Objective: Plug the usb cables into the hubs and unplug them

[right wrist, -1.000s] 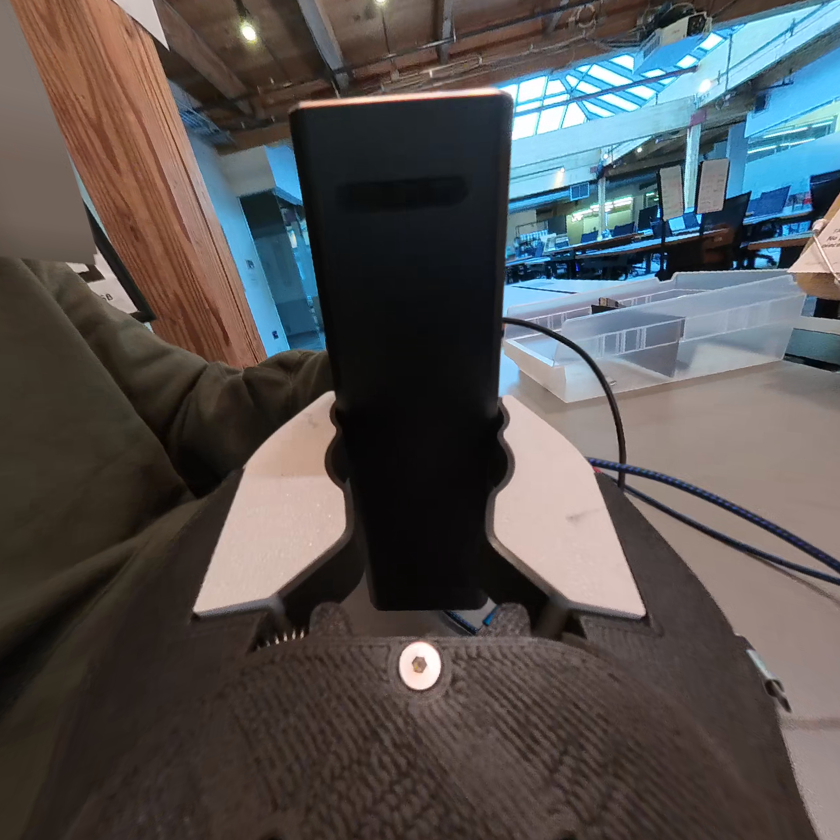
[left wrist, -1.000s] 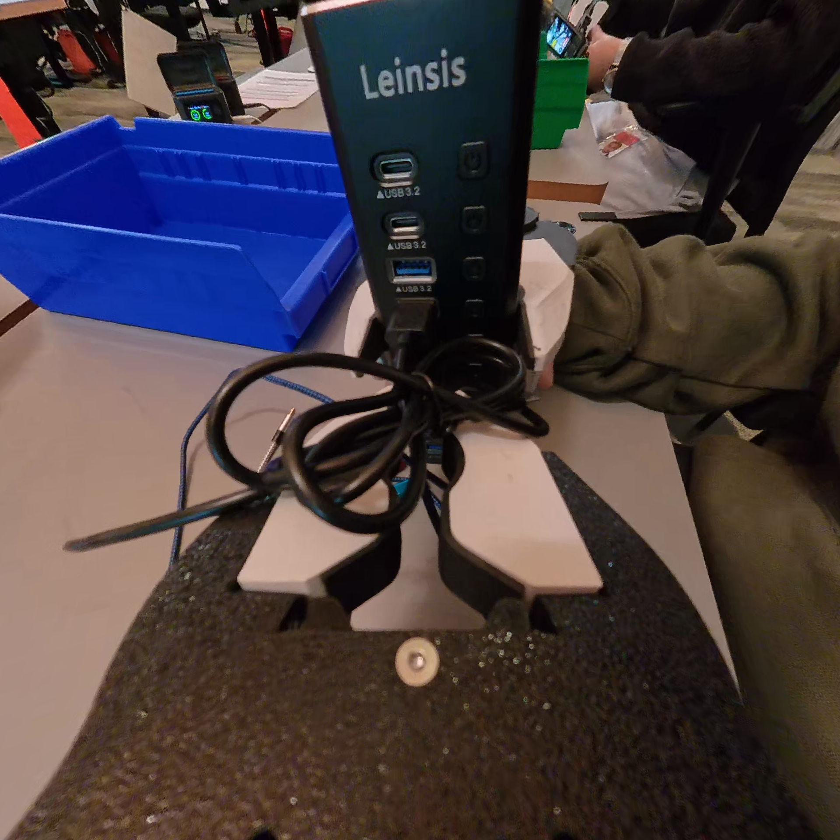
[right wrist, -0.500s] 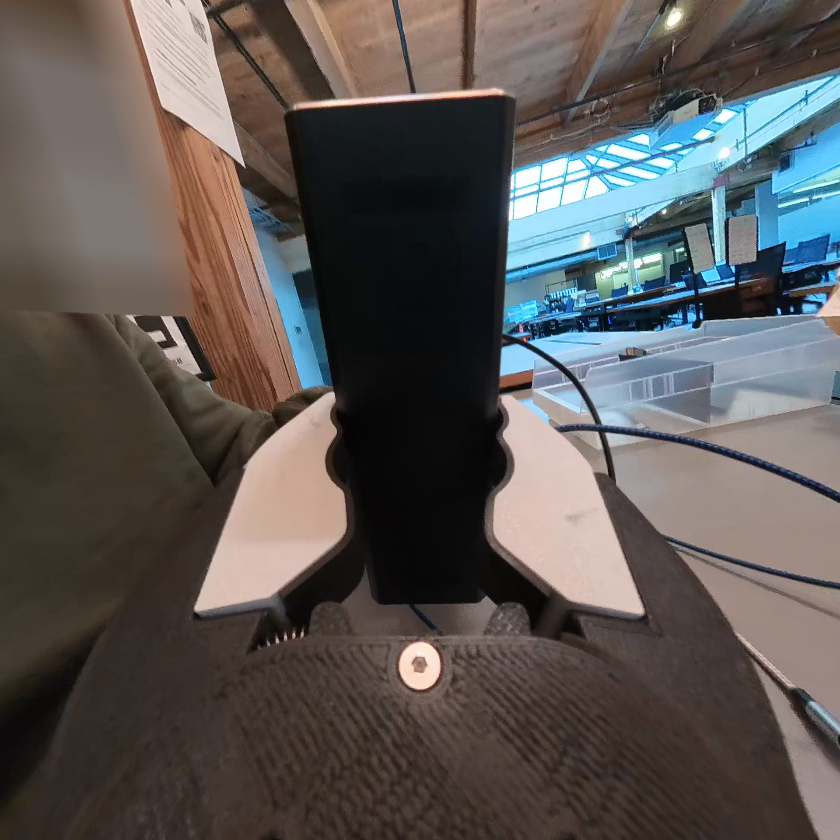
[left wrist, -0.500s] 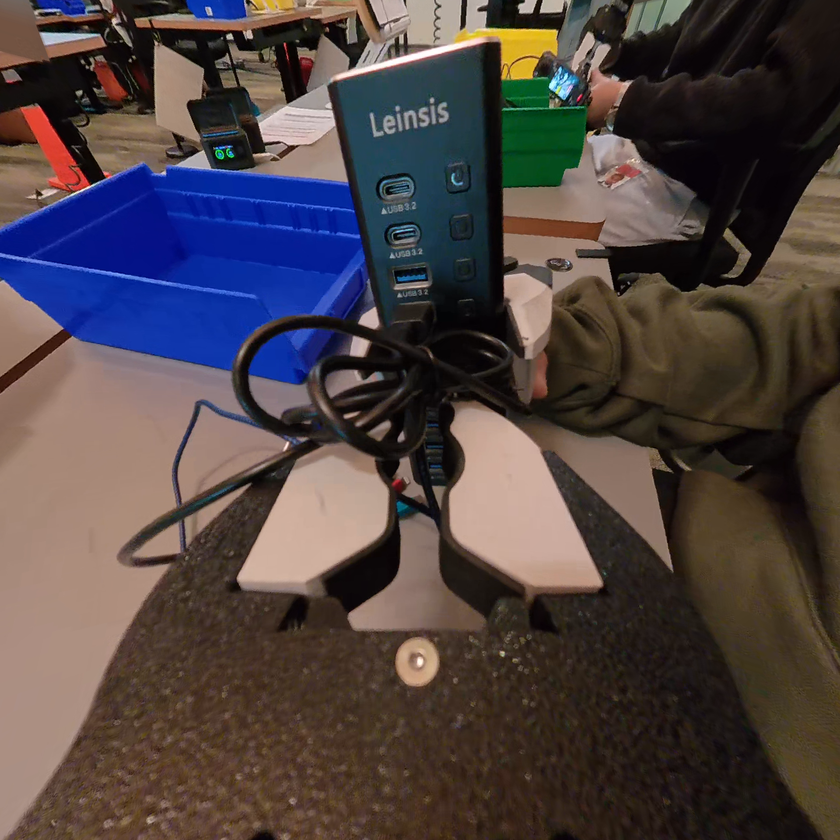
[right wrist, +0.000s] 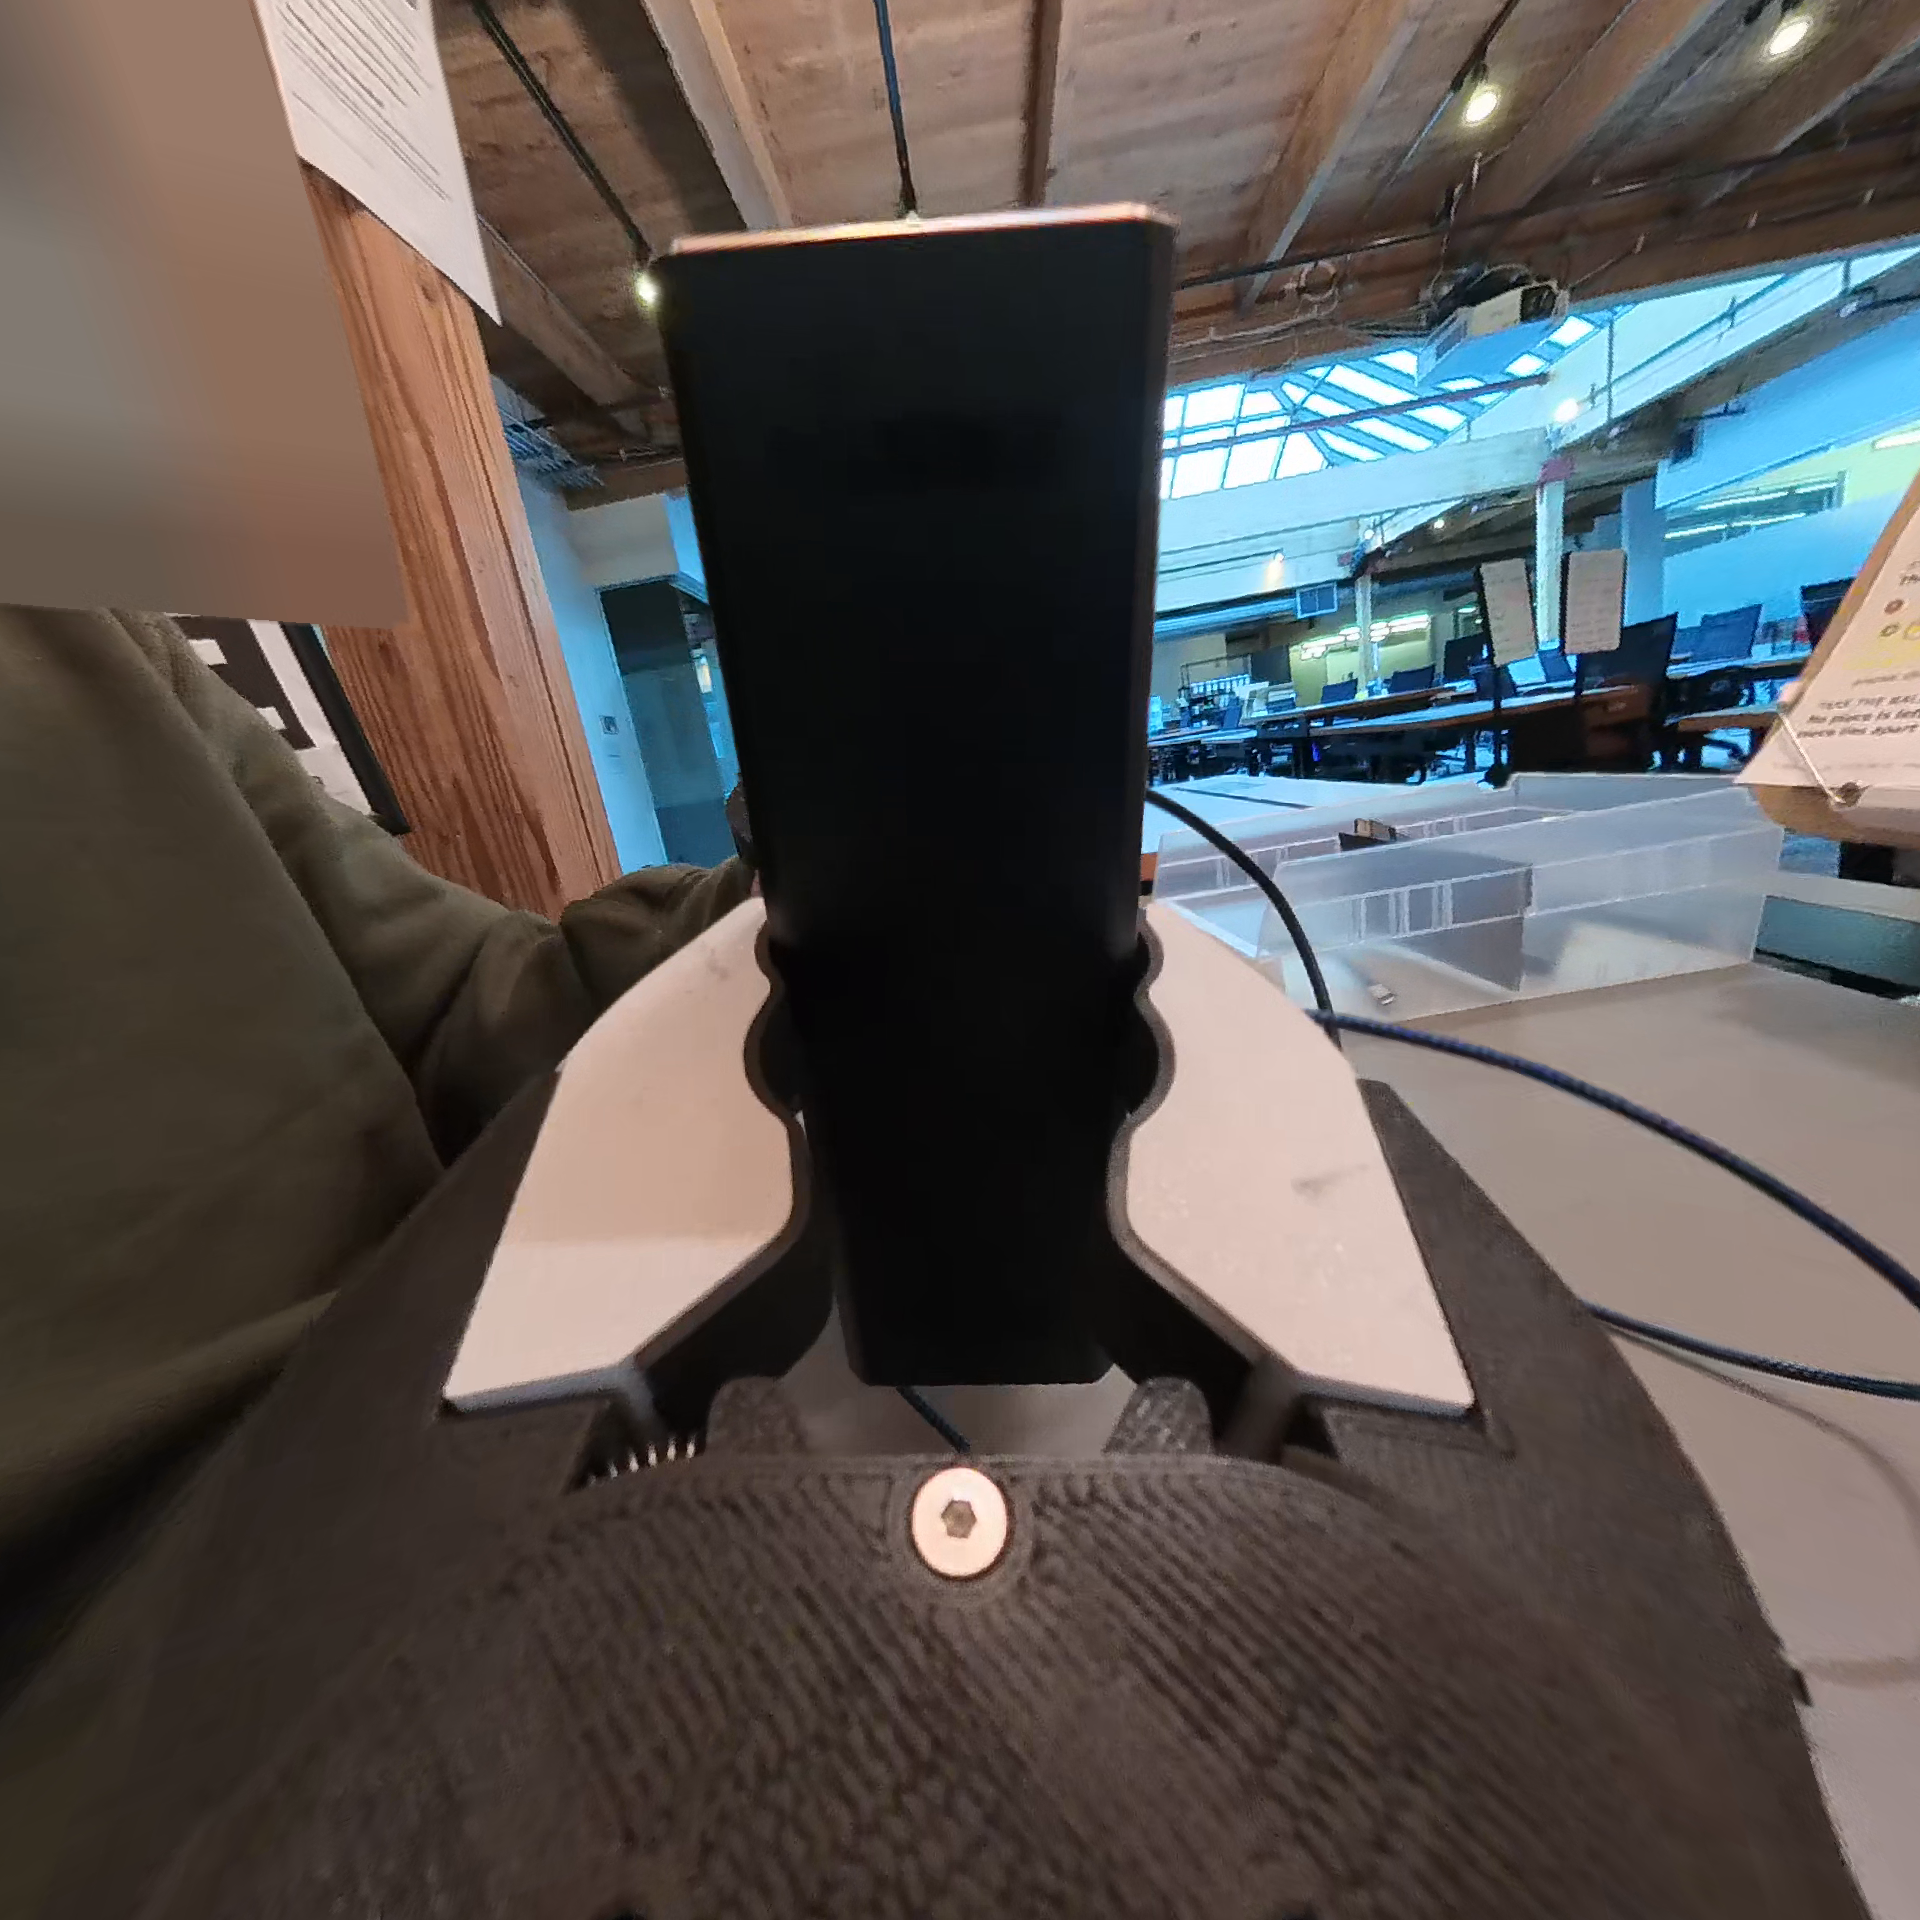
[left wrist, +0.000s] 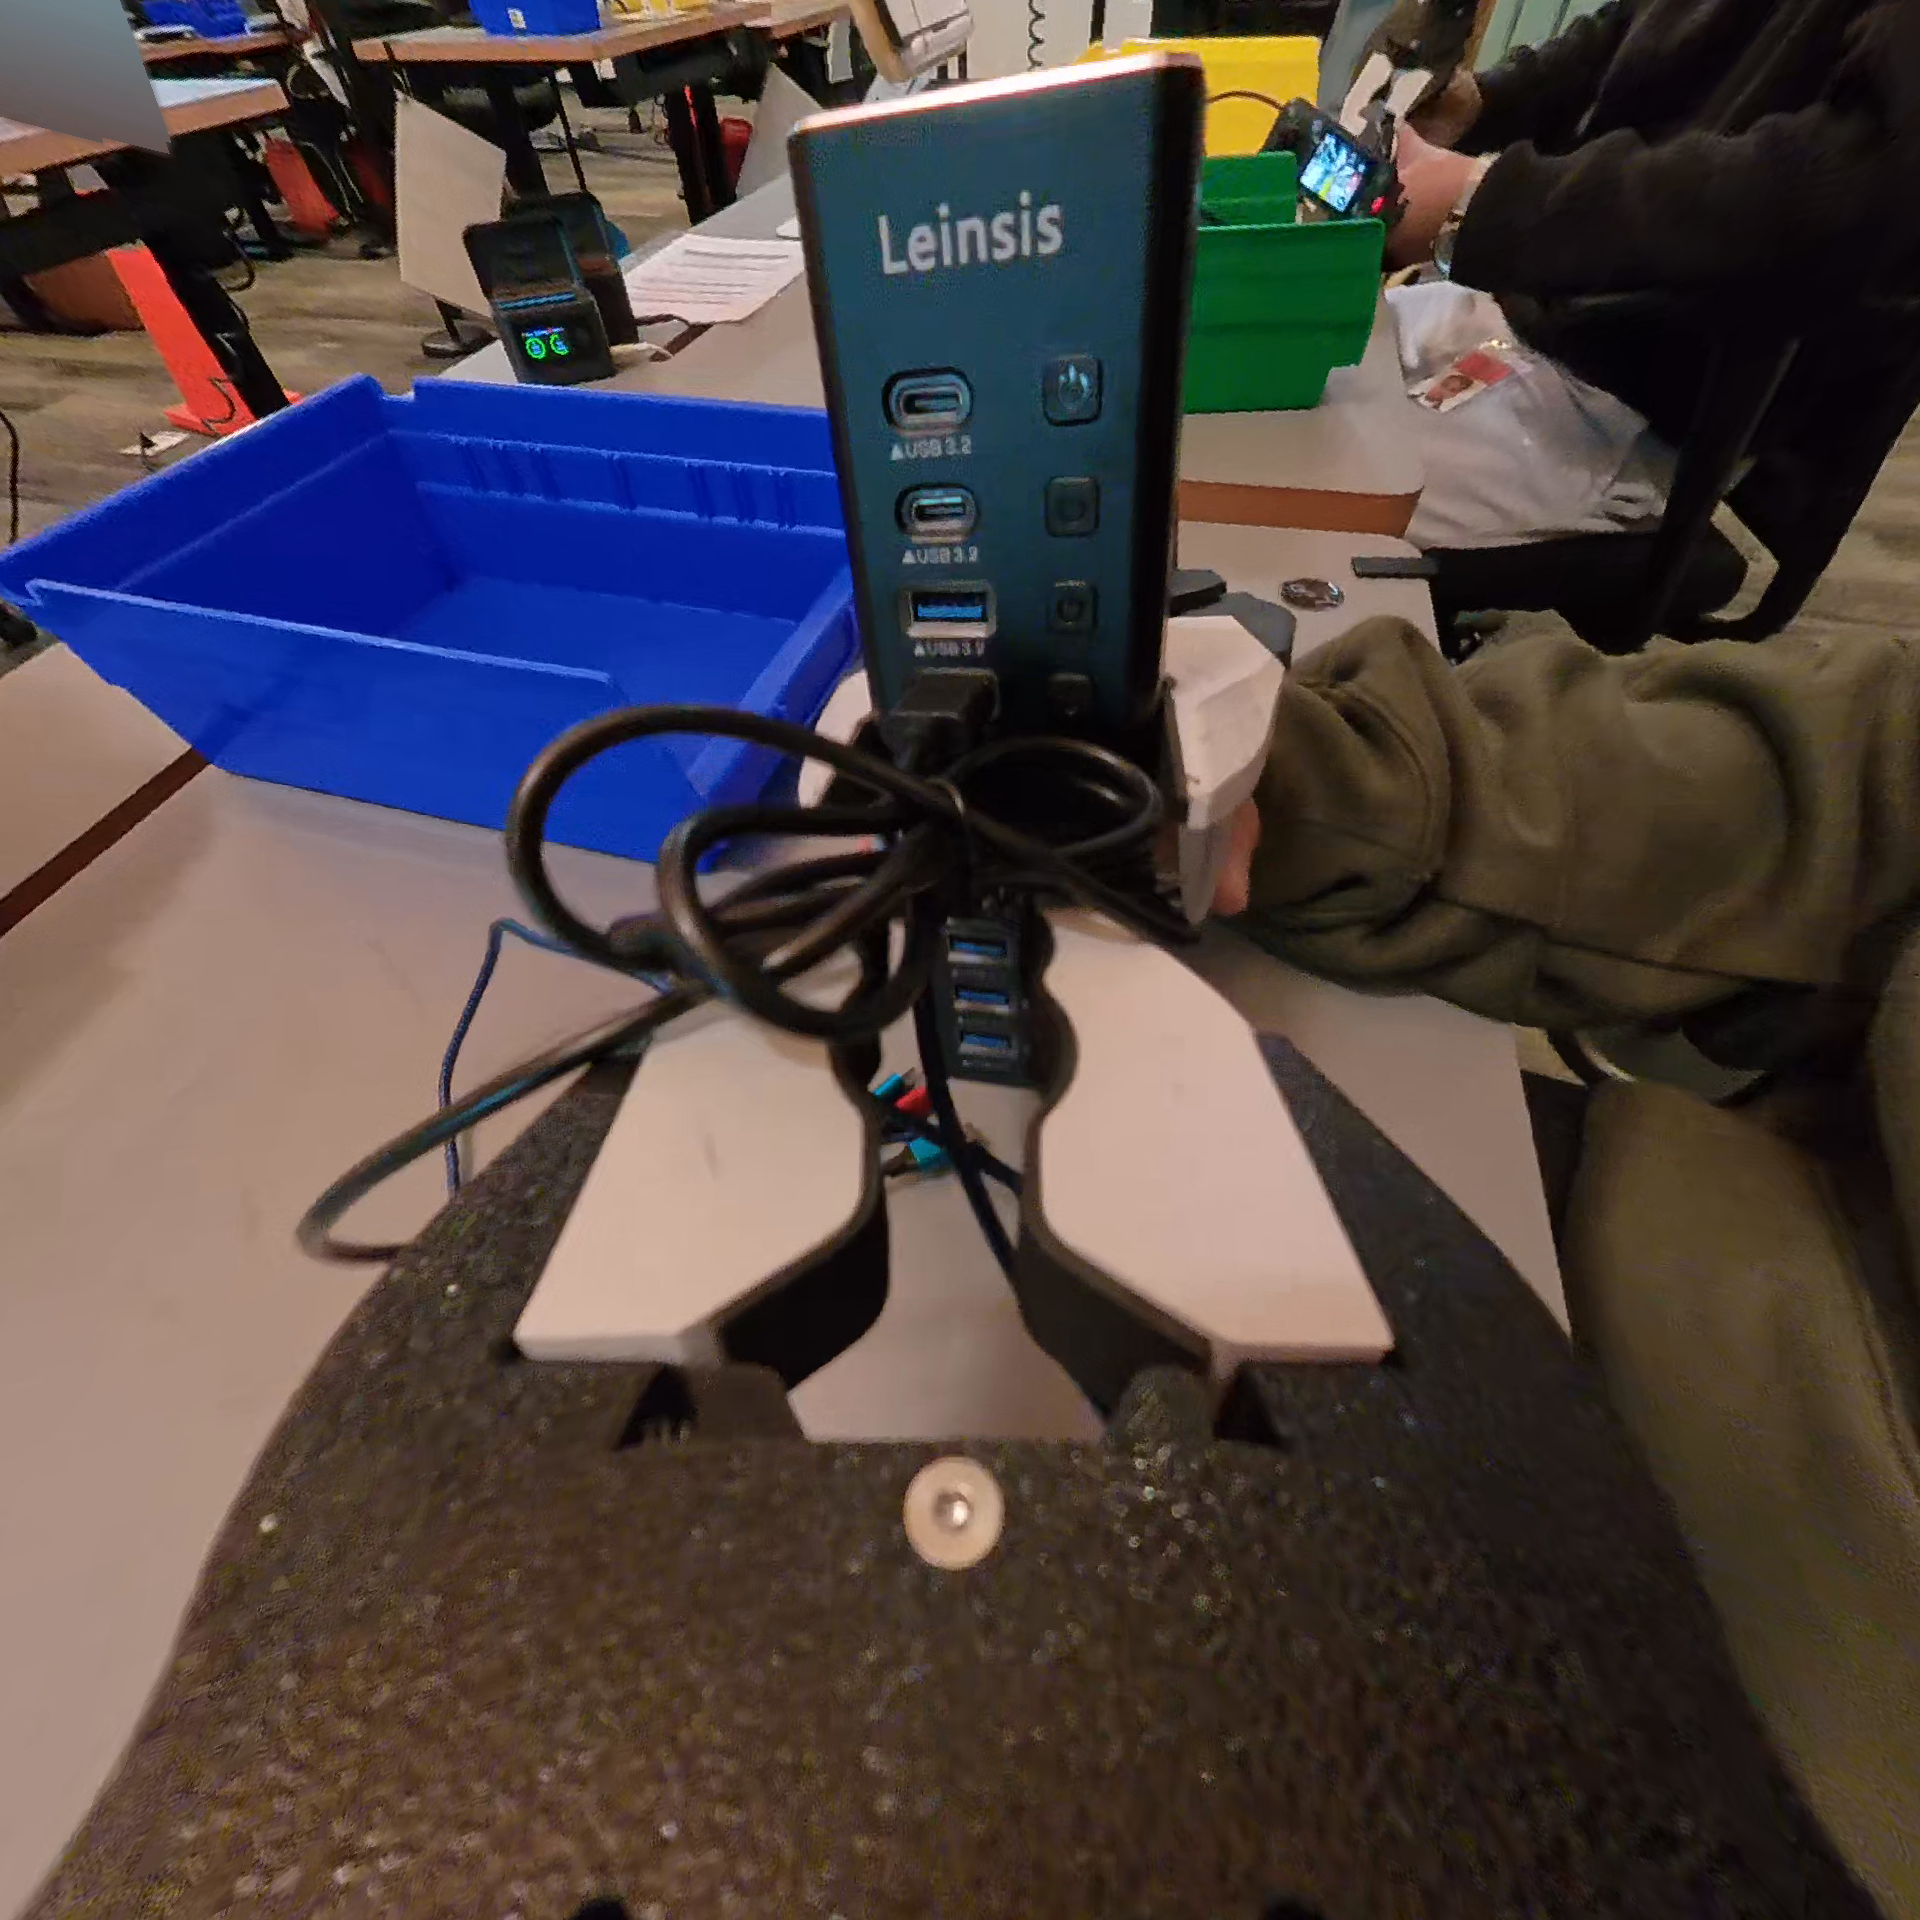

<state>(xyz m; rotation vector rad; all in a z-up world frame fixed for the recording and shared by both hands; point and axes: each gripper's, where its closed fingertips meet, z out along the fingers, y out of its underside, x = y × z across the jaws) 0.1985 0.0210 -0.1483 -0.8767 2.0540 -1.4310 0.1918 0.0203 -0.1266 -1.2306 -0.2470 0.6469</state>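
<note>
A dark USB hub (left wrist: pixel 997 416) stands upright, gripped near its lower end by my right gripper, whose white fingers (left wrist: pixel 1221 727) show on either side of it. In the right wrist view my right gripper (right wrist: pixel 956 935) is shut on the hub's plain back (right wrist: pixel 925 675). A black plug (left wrist: pixel 940 712) sits in the hub's fourth port. Its tied black cable bundle (left wrist: pixel 831 883) hangs in front of my left gripper (left wrist: pixel 951 966) and hides the fingertips. The left jaws stand a narrow gap apart with cables running between them. I cannot tell whether they pinch anything.
A blue bin (left wrist: pixel 416 665) stands left of the hub, a green bin (left wrist: pixel 1278 301) behind it. A blue braided cable (right wrist: pixel 1662 1122) trails over the grey table (left wrist: pixel 208 1039) near a clear bin (right wrist: pixel 1507 894). An olive sleeve (left wrist: pixel 1507 810) lies right. Another person (left wrist: pixel 1662 208) sits at the back. The grippers are tip to tip, or close to it.
The hub now sits farther from my left gripper. The cable bundle has shifted from over the left finger to the fingertips. The right view has tilted up toward the ceiling.
</note>
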